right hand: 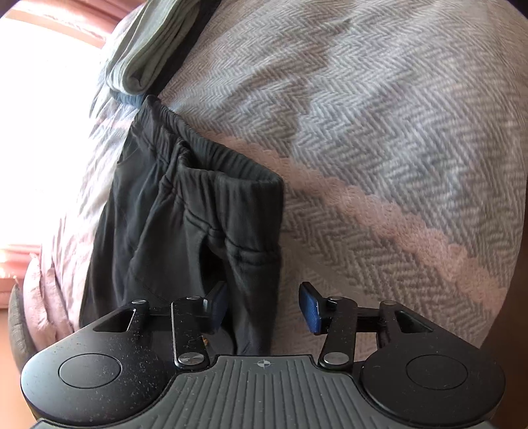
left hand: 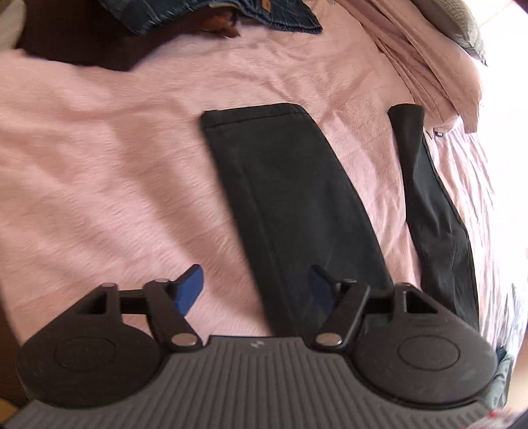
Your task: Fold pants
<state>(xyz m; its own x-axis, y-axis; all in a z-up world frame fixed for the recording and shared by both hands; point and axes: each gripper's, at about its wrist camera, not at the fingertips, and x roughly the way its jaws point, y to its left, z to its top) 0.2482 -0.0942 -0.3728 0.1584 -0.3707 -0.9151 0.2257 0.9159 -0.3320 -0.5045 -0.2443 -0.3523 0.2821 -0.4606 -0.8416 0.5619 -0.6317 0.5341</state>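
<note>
The black pants lie on a pink bedspread [left hand: 99, 165]. In the left wrist view one wide leg [left hand: 290, 198] runs up from my left gripper [left hand: 255, 292] to its hem, and a narrower leg [left hand: 435, 211] lies apart to the right. The left gripper is open above the bed, nothing gripped; its right blue pad [left hand: 321, 293] hovers over the wide leg. In the right wrist view the bunched elastic waistband [right hand: 227, 184] lies just ahead of my right gripper [right hand: 264, 310]. That gripper is open, with loose waist cloth between the jaws and the right pad [right hand: 310, 308] clear of it.
A blue denim garment [left hand: 264, 16] lies at the far edge of the bed. A folded pink cover [left hand: 439, 66] is heaped at the upper right. A grey herringbone blanket [right hand: 396, 132] spreads right of the waistband, and a folded grey-green cloth [right hand: 148, 49] sits beyond it.
</note>
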